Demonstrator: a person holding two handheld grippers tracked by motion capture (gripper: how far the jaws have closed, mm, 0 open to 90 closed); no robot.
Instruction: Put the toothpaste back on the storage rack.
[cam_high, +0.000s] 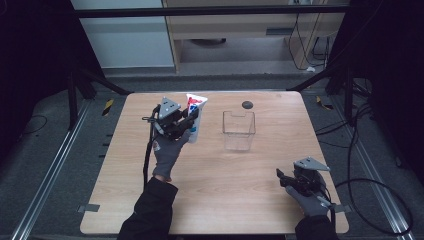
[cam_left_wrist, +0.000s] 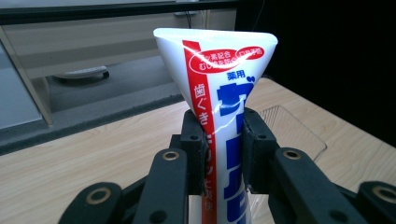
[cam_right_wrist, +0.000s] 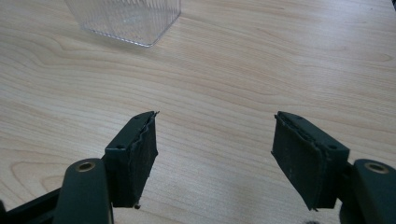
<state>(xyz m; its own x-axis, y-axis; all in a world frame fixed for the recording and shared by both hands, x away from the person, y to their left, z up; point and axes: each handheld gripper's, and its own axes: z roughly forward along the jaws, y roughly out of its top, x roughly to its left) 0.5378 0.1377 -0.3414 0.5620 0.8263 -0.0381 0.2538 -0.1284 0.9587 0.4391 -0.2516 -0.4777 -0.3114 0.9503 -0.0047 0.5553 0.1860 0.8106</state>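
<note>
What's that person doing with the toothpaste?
A person is working at a wooden table with a gripper in each hand. The left gripper has its fingers squeezed on a white toothpaste tube with red and blue writing, holding it upright above the table. Beside it stands a clear plastic box with nothing in it, which may be where the tube is headed. The right gripper waits near the table's front corner, fingers apart and holding nothing. A small dark round thing lies behind the box.
</note>
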